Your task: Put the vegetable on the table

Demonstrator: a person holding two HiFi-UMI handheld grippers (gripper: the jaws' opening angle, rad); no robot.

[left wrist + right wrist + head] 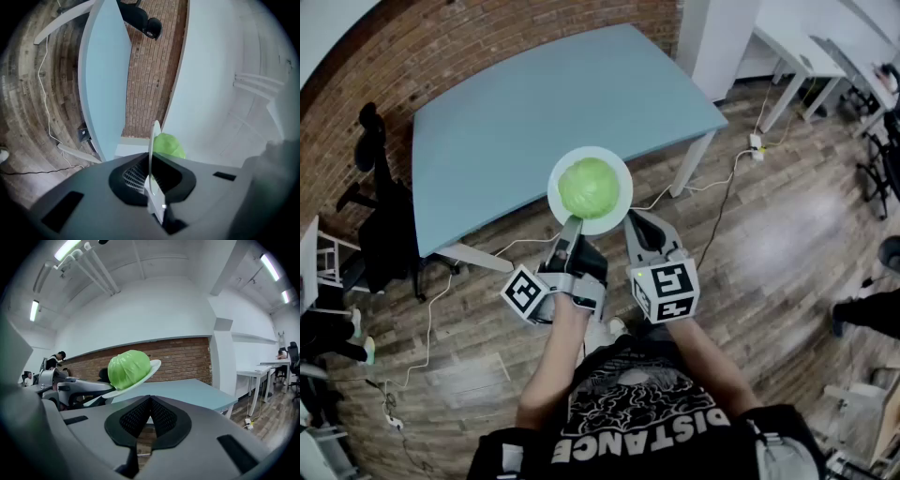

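A round green cabbage lies on a white plate, held in the air over the wood floor just off the near edge of the light blue table. My left gripper is shut on the plate's near rim; in the left gripper view the plate stands edge-on between the jaws, with the cabbage behind it. My right gripper is beside the plate's right rim, shut with nothing in it. The right gripper view shows the cabbage on the tilted plate above its closed tips.
A black office chair stands left of the table. White cables and a power strip lie on the floor by the table leg. White desks stand at the upper right. Another person is far left by the brick wall.
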